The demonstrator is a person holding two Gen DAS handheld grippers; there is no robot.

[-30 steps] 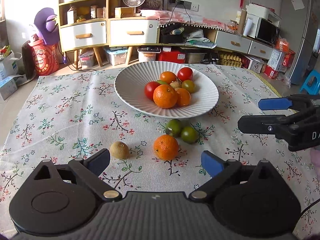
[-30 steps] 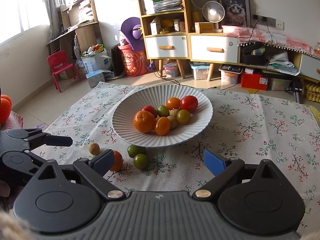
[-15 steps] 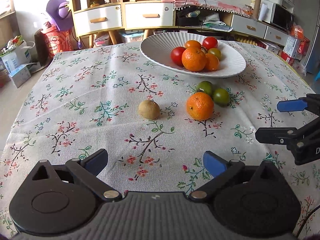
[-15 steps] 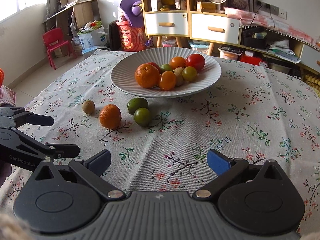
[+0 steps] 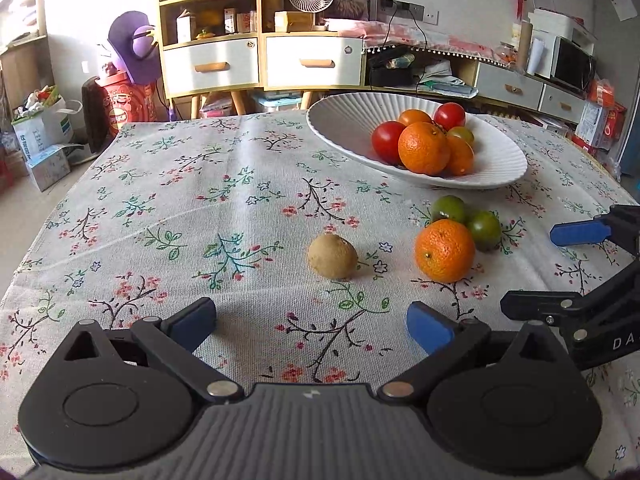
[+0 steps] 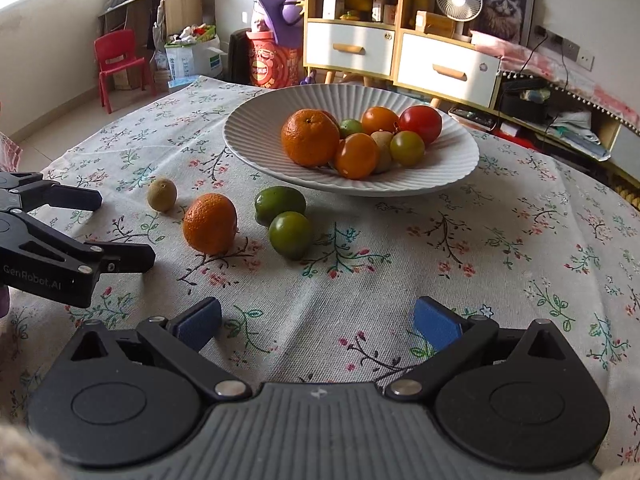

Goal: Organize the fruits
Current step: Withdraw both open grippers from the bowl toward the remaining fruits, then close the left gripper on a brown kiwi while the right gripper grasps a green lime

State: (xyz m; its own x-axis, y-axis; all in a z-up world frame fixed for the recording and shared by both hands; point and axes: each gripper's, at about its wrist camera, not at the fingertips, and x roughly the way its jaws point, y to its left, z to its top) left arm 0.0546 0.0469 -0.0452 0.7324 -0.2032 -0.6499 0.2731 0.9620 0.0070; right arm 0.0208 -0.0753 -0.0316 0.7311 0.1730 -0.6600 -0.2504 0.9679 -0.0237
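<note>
while my left gripper (image 5: 312, 322) and right gripper (image 6: 318, 322) gape empty, only the right view's top left shows a red chair (image 6: 120, 65).

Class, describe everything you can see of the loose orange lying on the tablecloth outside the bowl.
The orange is round, bright and dimpled, with a small dark stem scar on its side. It looks whole and unpeeled, and rests on the floral tablecloth in front of the white ribbed bowl. Two green fruits sit just behind it, close or touching; the brown fruit lies apart. Neither gripper touches it.
</note>
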